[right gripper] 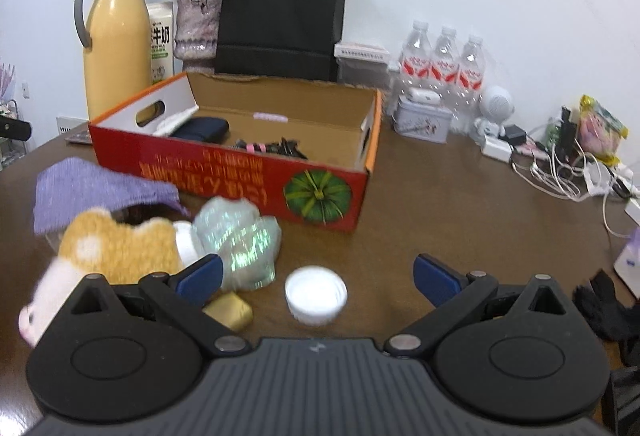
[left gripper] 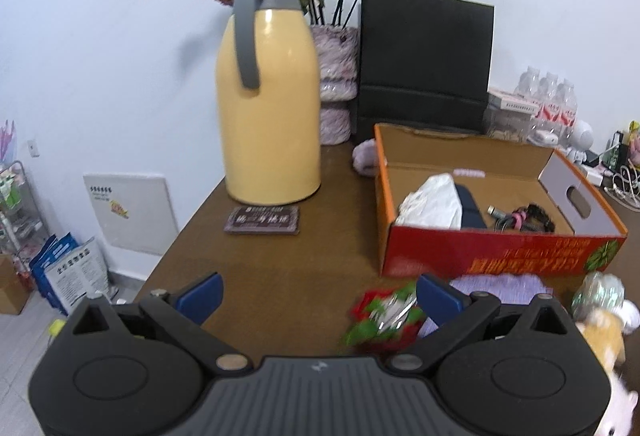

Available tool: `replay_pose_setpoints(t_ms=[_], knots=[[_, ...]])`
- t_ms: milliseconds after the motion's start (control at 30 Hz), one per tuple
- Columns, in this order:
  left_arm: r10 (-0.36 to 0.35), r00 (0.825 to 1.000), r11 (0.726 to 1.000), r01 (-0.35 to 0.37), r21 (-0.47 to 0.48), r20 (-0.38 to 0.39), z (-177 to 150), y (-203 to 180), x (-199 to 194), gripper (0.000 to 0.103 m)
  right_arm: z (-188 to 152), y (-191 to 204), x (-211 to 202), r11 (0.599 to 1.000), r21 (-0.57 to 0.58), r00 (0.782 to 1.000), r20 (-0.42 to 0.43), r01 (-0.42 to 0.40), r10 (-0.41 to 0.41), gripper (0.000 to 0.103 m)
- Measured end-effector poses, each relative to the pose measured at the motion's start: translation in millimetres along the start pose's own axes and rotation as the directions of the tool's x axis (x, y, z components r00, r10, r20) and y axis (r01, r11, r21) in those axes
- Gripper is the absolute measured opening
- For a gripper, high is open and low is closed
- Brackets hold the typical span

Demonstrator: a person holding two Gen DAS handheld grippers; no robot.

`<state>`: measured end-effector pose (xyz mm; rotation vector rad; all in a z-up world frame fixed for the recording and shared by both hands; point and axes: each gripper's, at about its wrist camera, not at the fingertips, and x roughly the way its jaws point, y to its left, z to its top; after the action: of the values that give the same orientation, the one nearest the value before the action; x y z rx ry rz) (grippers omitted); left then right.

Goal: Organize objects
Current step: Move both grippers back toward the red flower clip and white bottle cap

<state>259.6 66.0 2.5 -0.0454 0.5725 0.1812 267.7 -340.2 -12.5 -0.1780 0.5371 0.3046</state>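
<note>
An open red and orange cardboard box [left gripper: 480, 248] [right gripper: 224, 171] stands on the brown table and holds a white bag [left gripper: 434, 201], a dark pouch [right gripper: 202, 127] and small dark clips [right gripper: 272, 147]. My left gripper [left gripper: 318, 298] is open and empty above the table; a red and green wrapped item [left gripper: 384, 316] lies just inside its right finger. My right gripper [right gripper: 318, 276] is open and empty, with a white round cap [right gripper: 316, 294] on the table between its fingers. A shiny green bundle [right gripper: 240, 236], a gold piece [right gripper: 230, 310], a plush toy [right gripper: 116, 252] and a purple cloth [right gripper: 92, 191] lie to its left.
A yellow thermos jug [left gripper: 272, 95], a vase of dried roses [left gripper: 336, 75] and a black paper bag [left gripper: 426, 55] stand at the back. A dark card [left gripper: 262, 220] lies before the jug. Water bottles [right gripper: 442, 63], a tin [right gripper: 424, 119], cables [right gripper: 560, 171] and a black glove [right gripper: 608, 304] are right.
</note>
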Motion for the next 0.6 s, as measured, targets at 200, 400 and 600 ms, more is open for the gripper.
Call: replay_pose_setpoints(t_ms=[200,400,600], knots=[[0.013,0.999,1.000,-0.013,0.009,-0.047,-19,5,-5,0.103,-12,-5,-8,1.000,0.006,0.999,-0.033,0.011,-0.011,0.103],[0.009,0.996,1.000,-0.007,0.018,-0.094,-30,4,2,0.103,-19,-12,-5,0.999,0.029,0.998,-0.058,0.025,-0.023,0.103],[-0.005,0.993,1.000,0.008,0.021,-0.118,-33,-1,15,0.103,-21,-15,5,0.999,0.042,0.997,-0.070,0.035,-0.032,0.103]])
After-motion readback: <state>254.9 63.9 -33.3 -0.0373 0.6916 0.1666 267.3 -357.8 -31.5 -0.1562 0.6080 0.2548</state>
